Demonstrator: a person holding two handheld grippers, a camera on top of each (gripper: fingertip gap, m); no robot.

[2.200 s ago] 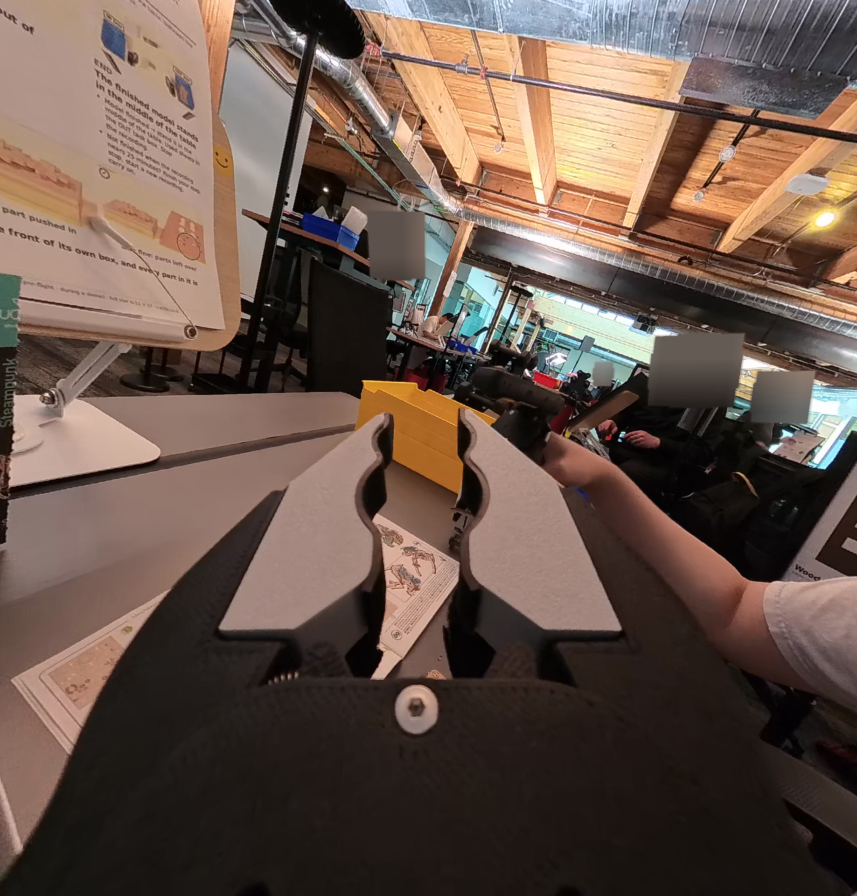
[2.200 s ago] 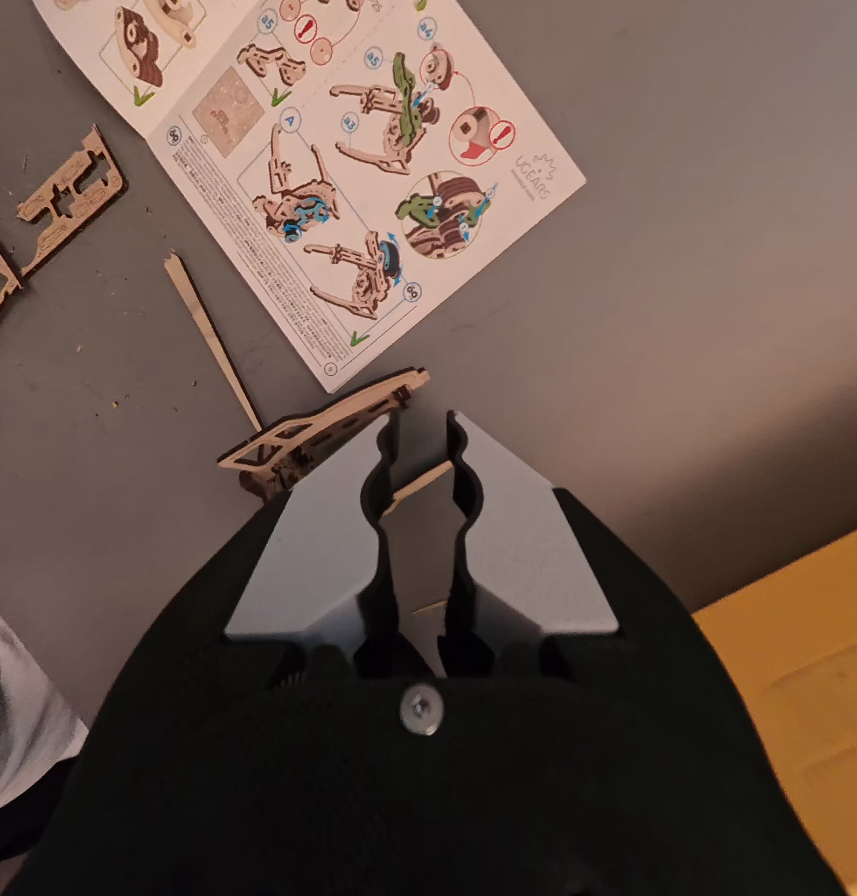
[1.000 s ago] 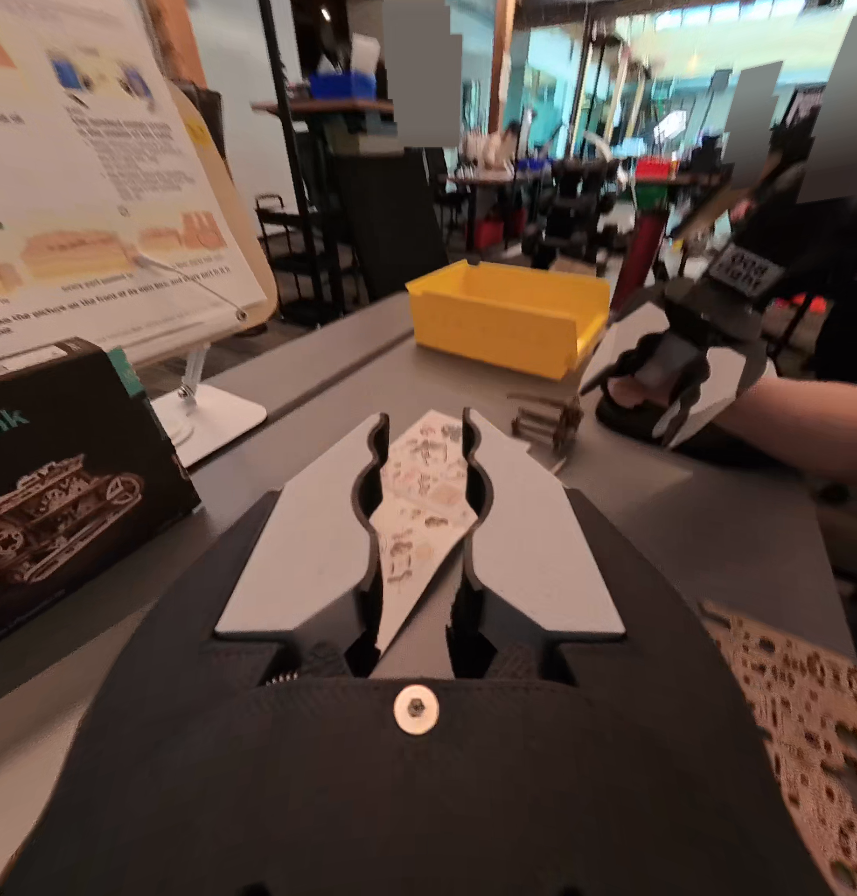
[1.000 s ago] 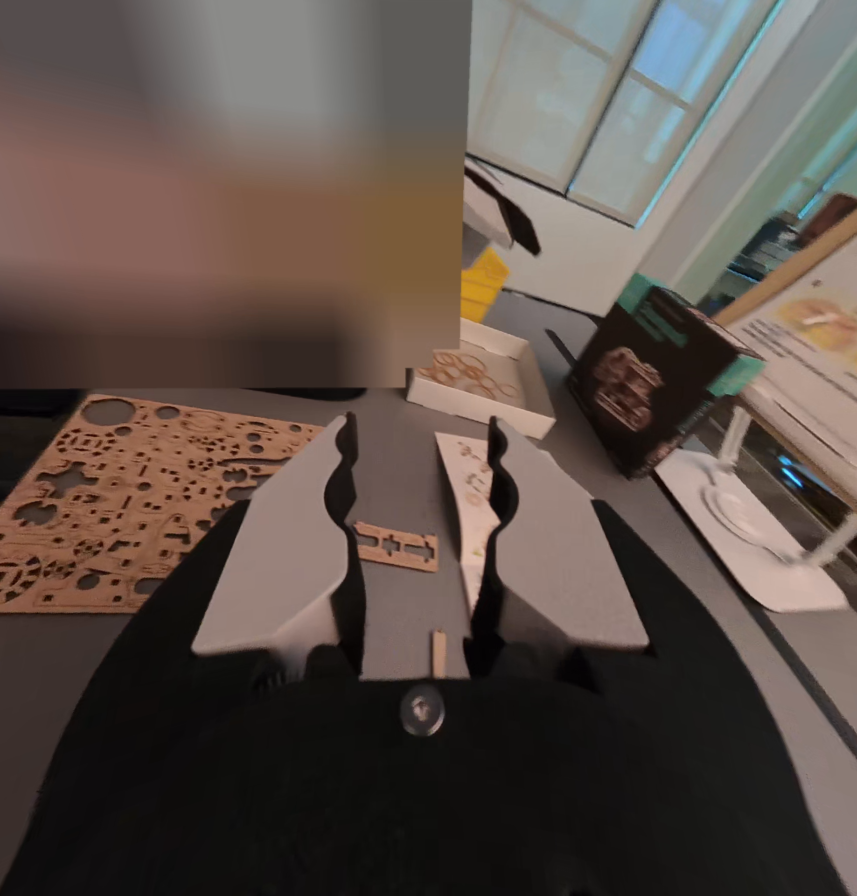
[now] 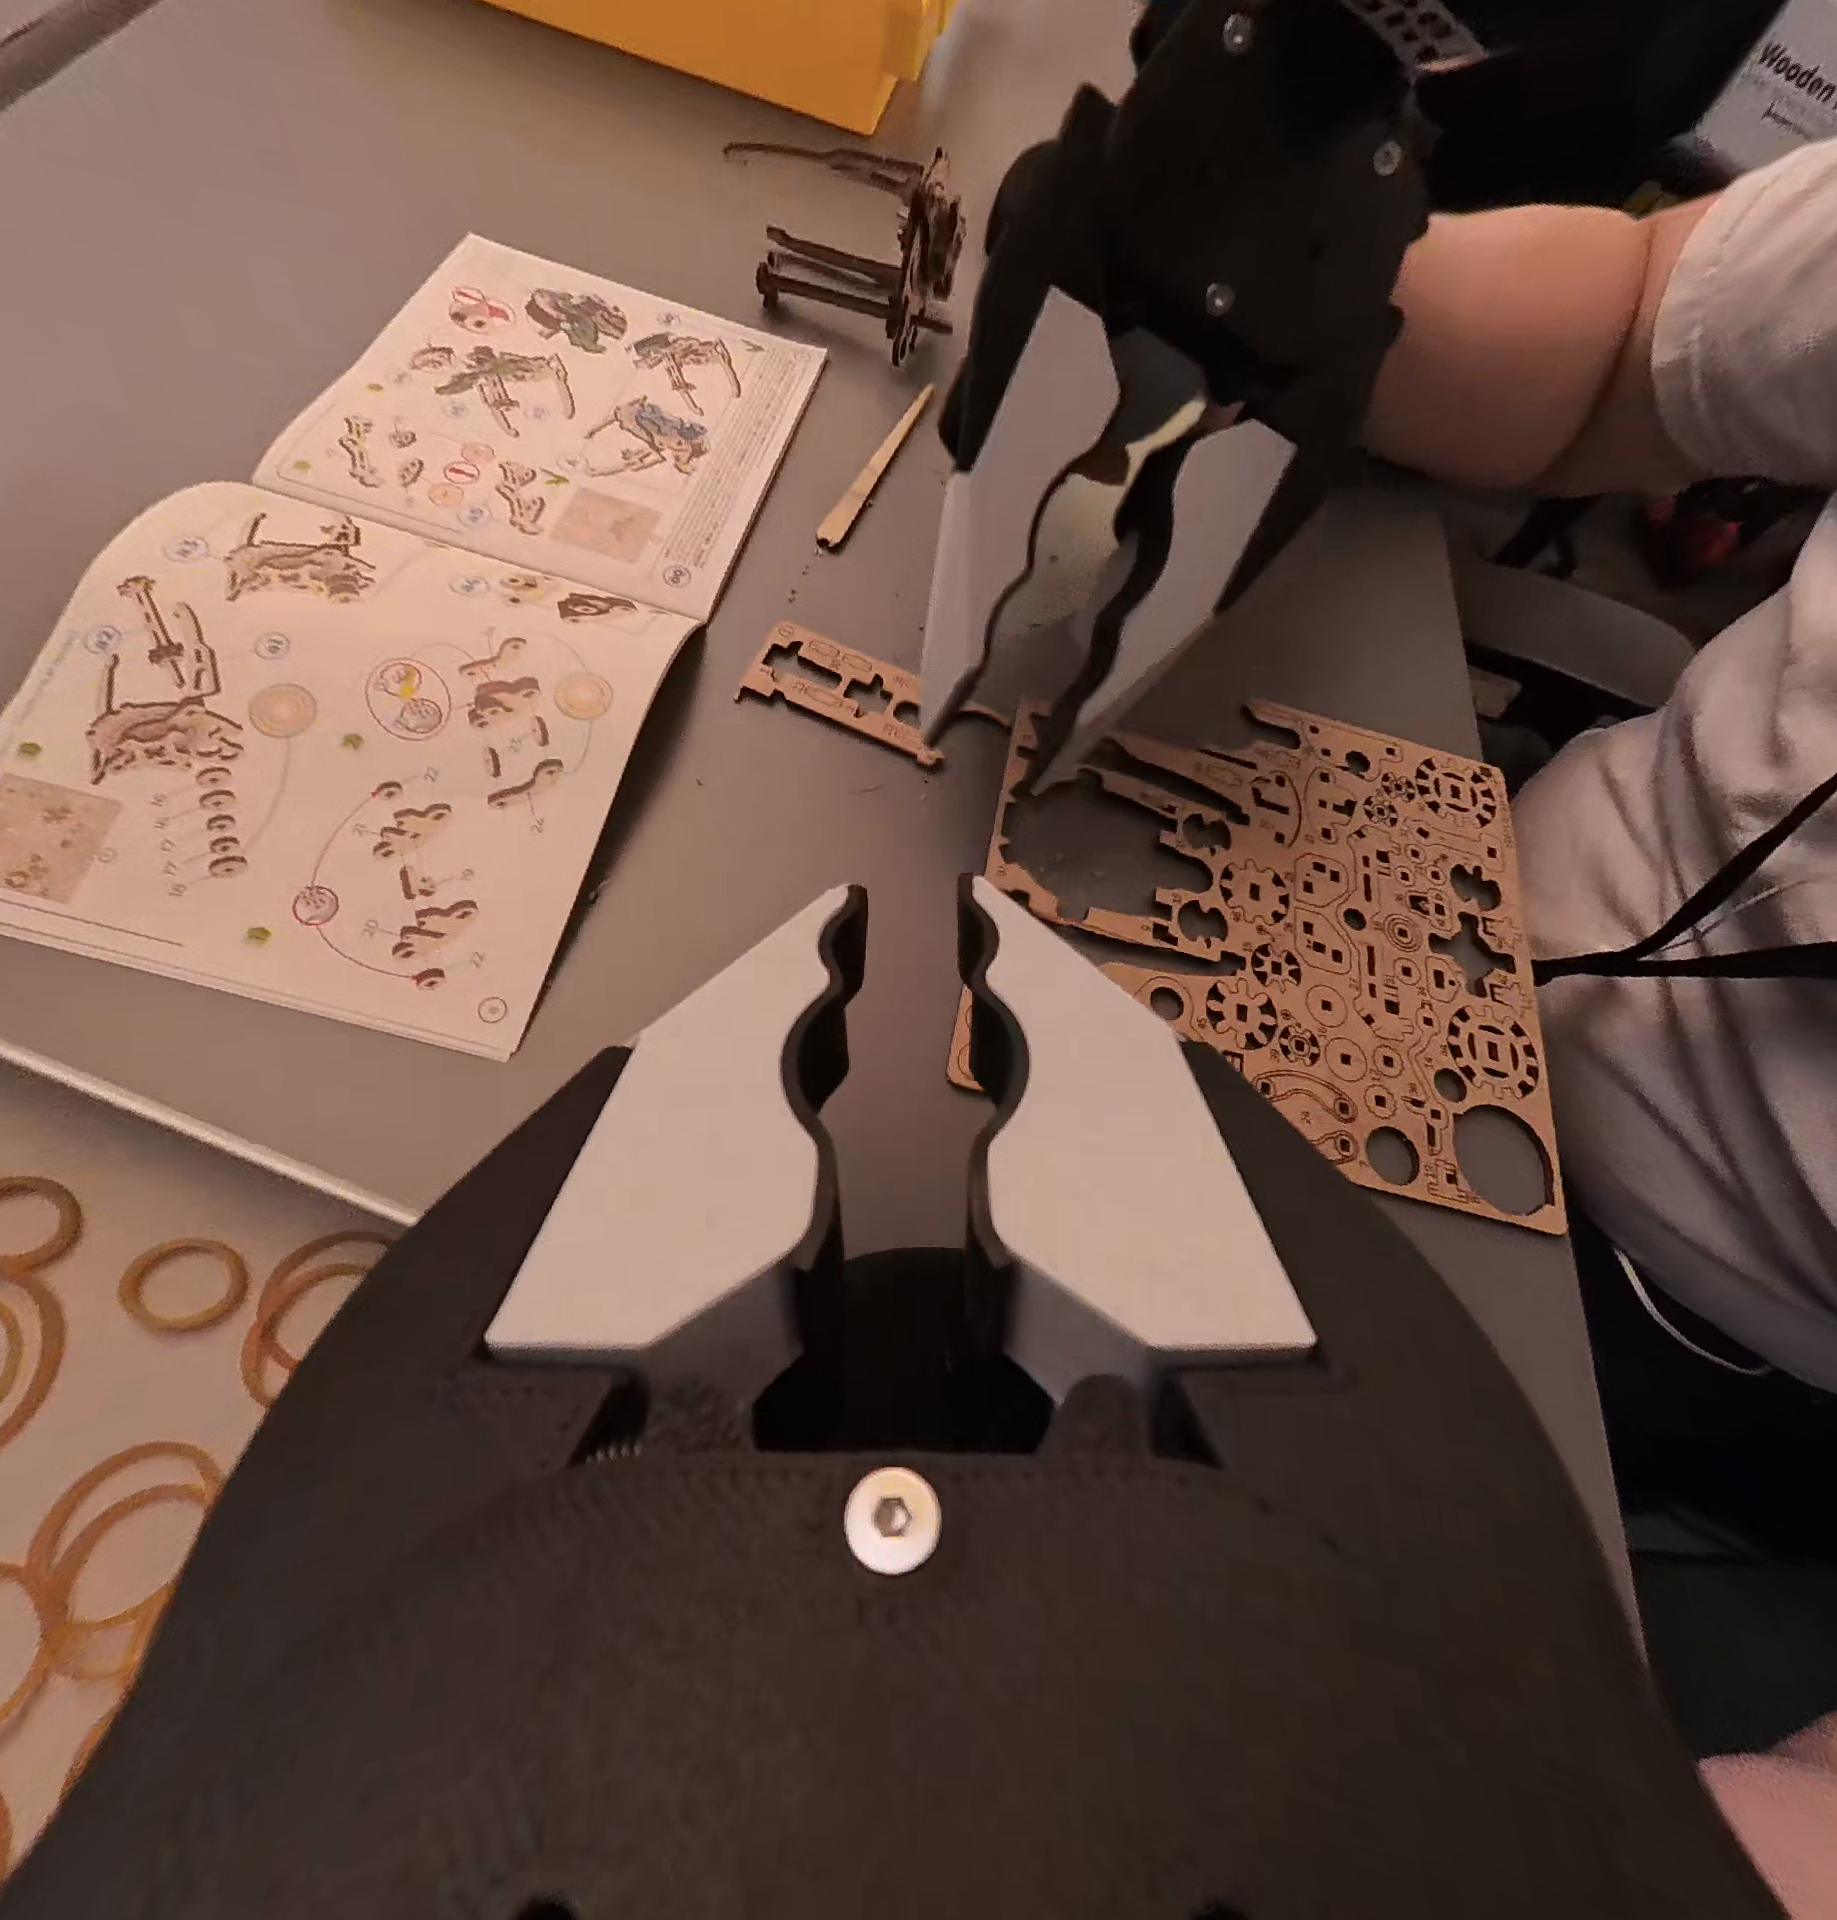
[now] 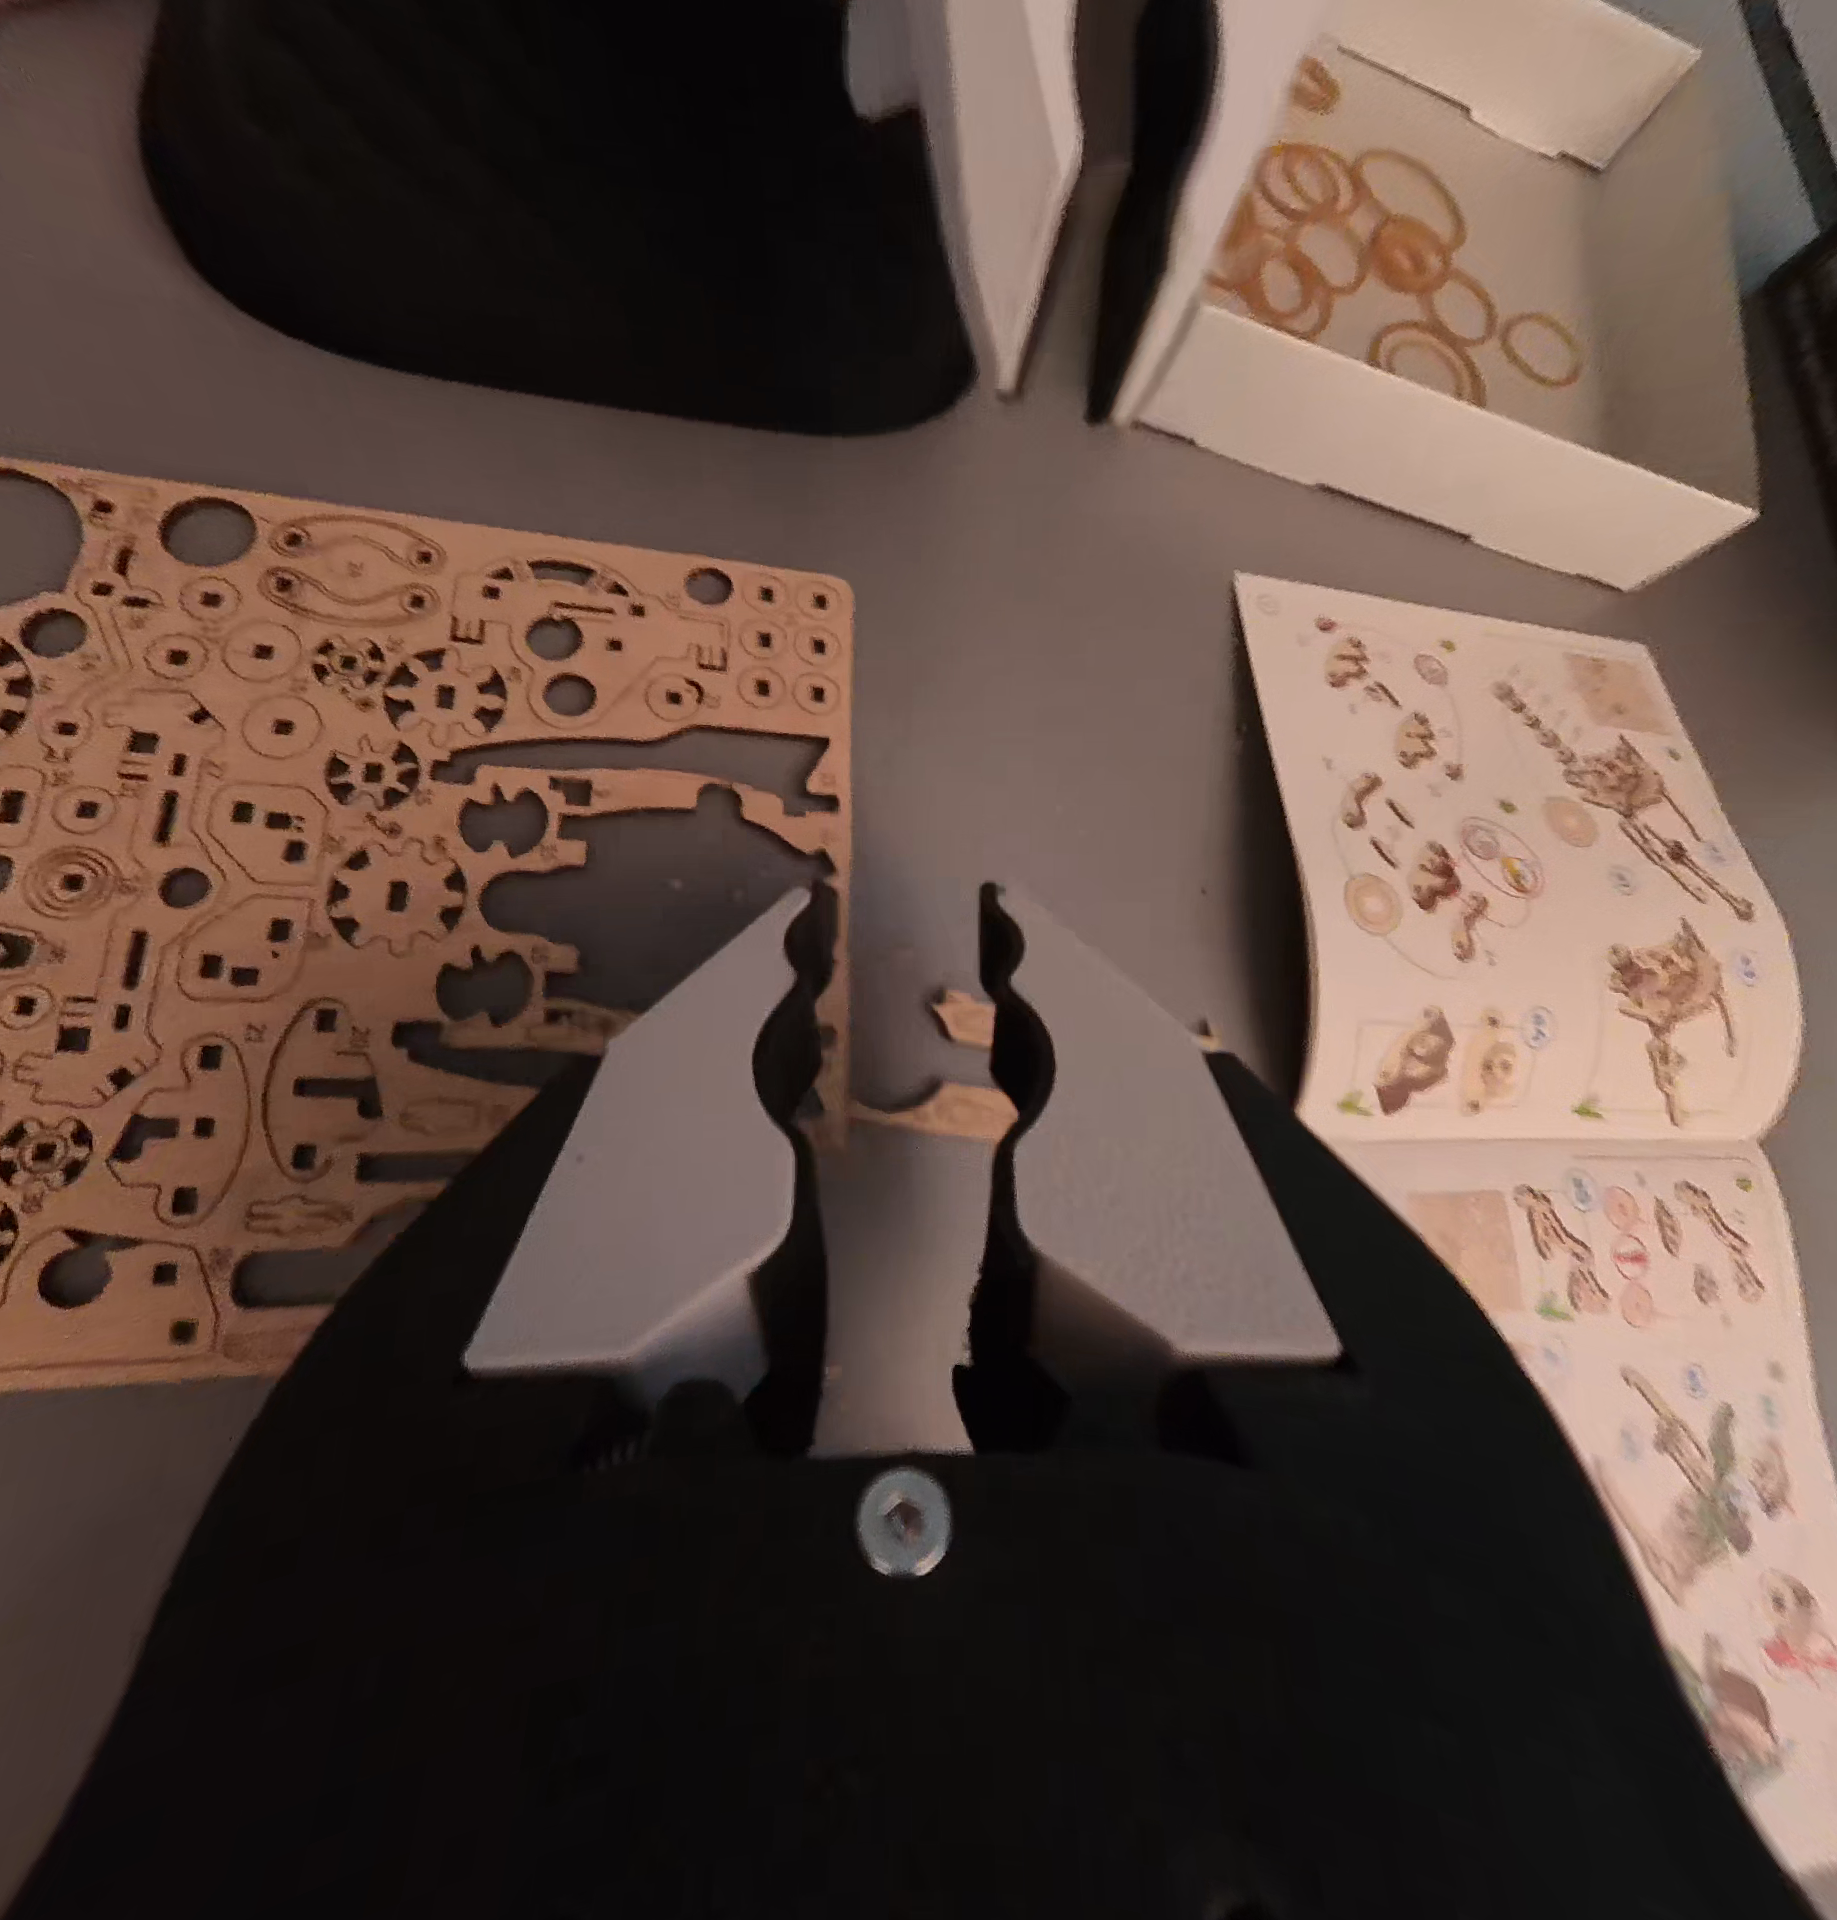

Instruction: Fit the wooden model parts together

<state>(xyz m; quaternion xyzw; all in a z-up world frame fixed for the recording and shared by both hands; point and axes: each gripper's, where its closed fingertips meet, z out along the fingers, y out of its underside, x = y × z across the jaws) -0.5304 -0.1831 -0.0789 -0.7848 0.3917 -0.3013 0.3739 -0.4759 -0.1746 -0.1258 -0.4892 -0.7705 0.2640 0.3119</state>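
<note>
Between right claw [image 6: 898,904] fingers: wooden strip [image 6: 961,1013]

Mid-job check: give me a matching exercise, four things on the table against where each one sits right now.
Things:
1. rubber bands
2. instruction booklet
3. wooden part sheet
4. small wooden strip

Places:
A. under the right gripper's tips, beside the person's shirt
B. lying open, left of the wooden pieces in the left wrist view
C. inside the white tray
D. on the bare table between booklet and sheet

Pairs: 1-C, 2-B, 3-A, 4-D
</note>
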